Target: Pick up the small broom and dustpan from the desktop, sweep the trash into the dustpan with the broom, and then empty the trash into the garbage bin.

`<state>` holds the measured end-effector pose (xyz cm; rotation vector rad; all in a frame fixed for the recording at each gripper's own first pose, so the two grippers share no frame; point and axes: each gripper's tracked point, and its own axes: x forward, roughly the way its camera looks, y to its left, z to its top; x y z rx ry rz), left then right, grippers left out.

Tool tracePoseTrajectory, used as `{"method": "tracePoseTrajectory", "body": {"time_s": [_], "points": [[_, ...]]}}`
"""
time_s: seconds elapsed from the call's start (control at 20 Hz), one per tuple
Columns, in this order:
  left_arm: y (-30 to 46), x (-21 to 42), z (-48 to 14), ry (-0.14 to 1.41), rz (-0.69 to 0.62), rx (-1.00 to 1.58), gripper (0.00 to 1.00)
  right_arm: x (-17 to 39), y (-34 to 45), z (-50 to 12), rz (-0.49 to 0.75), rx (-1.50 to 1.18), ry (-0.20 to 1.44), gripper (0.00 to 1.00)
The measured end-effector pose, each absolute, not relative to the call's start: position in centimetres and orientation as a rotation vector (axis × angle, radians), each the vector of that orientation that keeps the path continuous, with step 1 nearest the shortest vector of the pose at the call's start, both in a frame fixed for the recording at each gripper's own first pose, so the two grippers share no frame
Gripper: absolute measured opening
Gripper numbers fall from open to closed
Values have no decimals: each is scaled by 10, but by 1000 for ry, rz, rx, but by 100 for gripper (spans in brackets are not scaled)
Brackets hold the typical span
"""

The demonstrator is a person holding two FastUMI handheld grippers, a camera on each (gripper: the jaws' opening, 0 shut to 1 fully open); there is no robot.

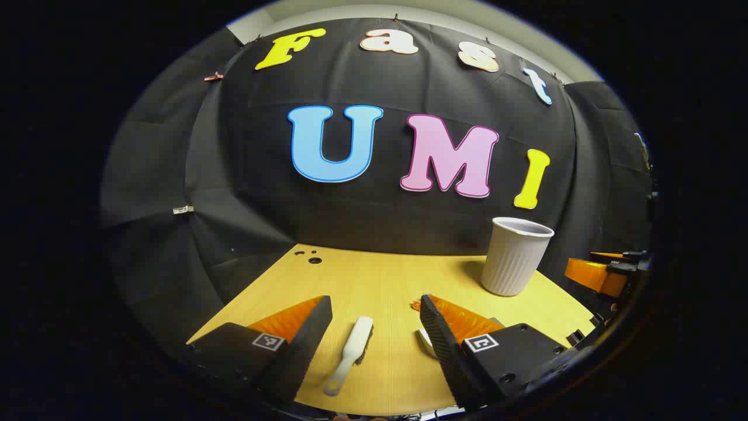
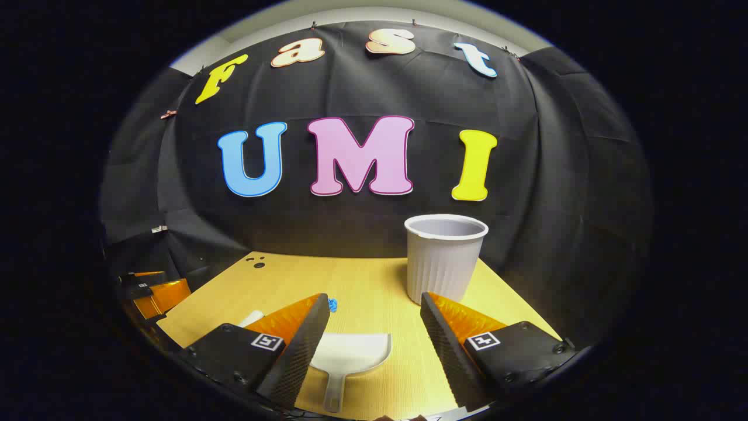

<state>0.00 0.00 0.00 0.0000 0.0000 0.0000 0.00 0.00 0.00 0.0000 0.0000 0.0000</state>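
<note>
Counter (image 1: 380, 280): yellow wood-grain top, far edge butting the black cloth wall (image 1: 374, 222), small dark holes near the far left corner. In the left gripper view the left edge runs diagonally down toward the near side; broad bare stretch in the middle and far left. In the right gripper view the right edge falls off just past the bin, bare top between bin and holes.

Garbage bin (image 2: 444, 257): pale ribbed cup-shaped bin, upright, mouth open upward, far right of the counter near the wall, well apart from broom and dustpan.

Left tongs (image 1: 374, 327): fingers wide apart, gripping nothing, poised above the near counter with the broom between them. Right tongs (image 2: 374, 327): fingers wide apart, gripping nothing, dustpan between them. The right tongs also show at the far right rim of the left gripper view.

Dustpan (image 2: 350, 354): white, flat on the counter at the near edge, long axis near-to-far, handle toward the camera, wide scoop mouth pointing to the wall.

Broom (image 1: 350, 354): white, lying flat, long axis near-to-far with a slight lean right, handle end with hang hole nearest, brush head away.

Trash: small blue scrap (image 2: 333, 304) beside the left finger in the right gripper view; small orange scrap (image 1: 416, 304) at the right finger's tip in the left gripper view.
</note>
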Motion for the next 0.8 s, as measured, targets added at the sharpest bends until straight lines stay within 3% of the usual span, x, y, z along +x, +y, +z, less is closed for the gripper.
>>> {"method": "tracePoseTrajectory", "body": {"time_s": [0.8], "points": [[26,4,-31,90,24,-47,96,-3,10,-29,70,-3,84,98]]}}
